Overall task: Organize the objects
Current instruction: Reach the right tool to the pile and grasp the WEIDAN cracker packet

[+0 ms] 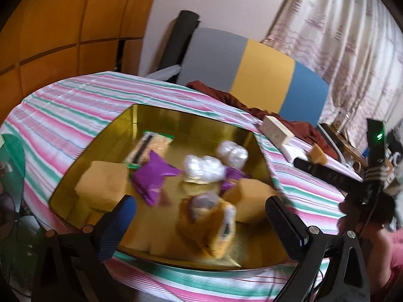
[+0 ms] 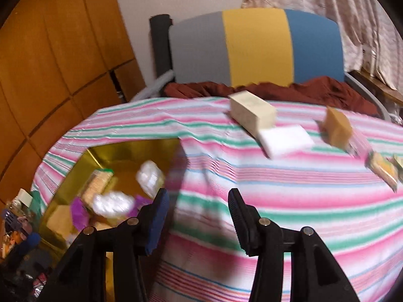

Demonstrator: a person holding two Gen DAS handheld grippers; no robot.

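Snack packets [image 2: 382, 171] on striped cloth [image 2: 289, 188], right view only.

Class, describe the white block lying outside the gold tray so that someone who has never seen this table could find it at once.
Start at the striped tablecloth, to the right of the gold tray. Near the far edge lies a cream box; the white block lies right against its near end. It is the only plain white, flat slab there, unlike the tan block further right.
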